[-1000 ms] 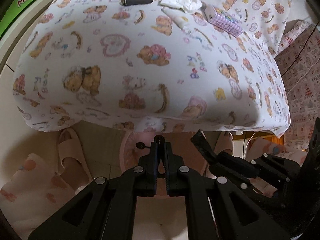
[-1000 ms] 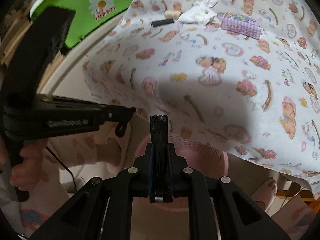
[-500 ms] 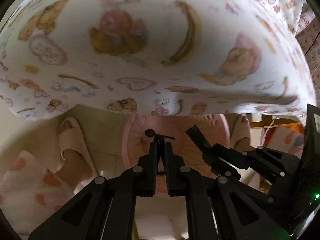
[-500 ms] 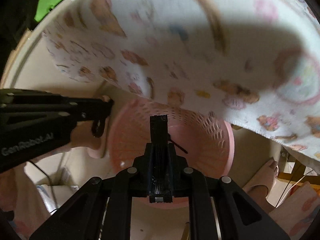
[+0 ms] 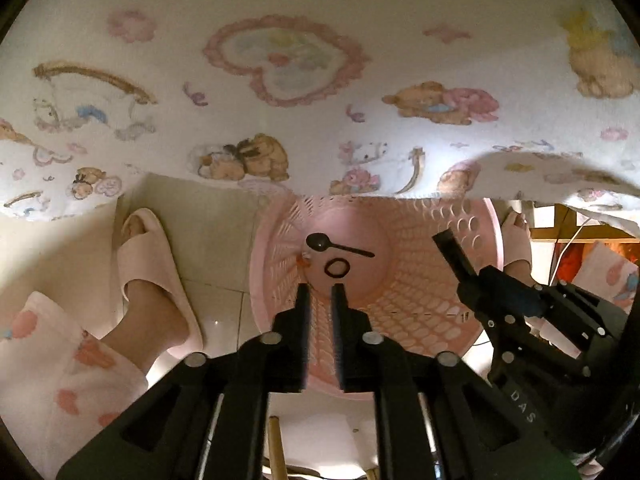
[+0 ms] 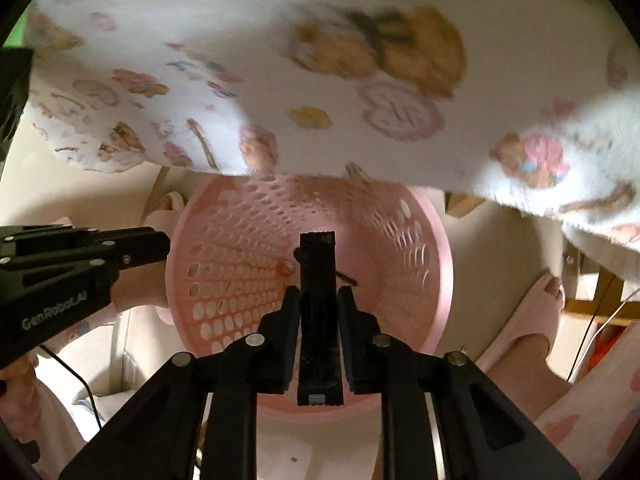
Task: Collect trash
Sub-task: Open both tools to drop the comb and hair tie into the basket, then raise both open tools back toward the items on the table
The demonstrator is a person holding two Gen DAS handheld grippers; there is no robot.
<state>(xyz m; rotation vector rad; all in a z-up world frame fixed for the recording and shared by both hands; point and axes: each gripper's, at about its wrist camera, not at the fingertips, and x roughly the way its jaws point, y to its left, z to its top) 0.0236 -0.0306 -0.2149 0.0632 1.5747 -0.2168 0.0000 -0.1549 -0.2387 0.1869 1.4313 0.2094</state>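
Note:
A pink perforated basket (image 5: 272, 248) stands on the floor under the table's edge. On its bottom lie a black spoon (image 5: 320, 241) and a small black ring (image 5: 337, 268). My left gripper (image 5: 320, 290) hangs straight over them, its jaws opening with nothing between them. My right gripper (image 6: 318, 292) points down into the same basket (image 6: 440, 264). Its jaws are opening too, but a flat black bar (image 6: 318, 264) still sits upright between the pads. From the left wrist view that bar (image 5: 452, 248) sticks out over the basket's right side.
The bear-print tablecloth (image 5: 288, 120) overhangs the far rim of the basket (image 6: 280, 60). A person's feet in pink slippers stand on the tiled floor on both sides (image 5: 148, 256) (image 6: 536, 320). Cables run at the right (image 6: 592, 328).
Both grippers sank from table height to just above the basket. The left jaws parted, and the black ring now lies on the basket bottom. The bar stayed in the right gripper.

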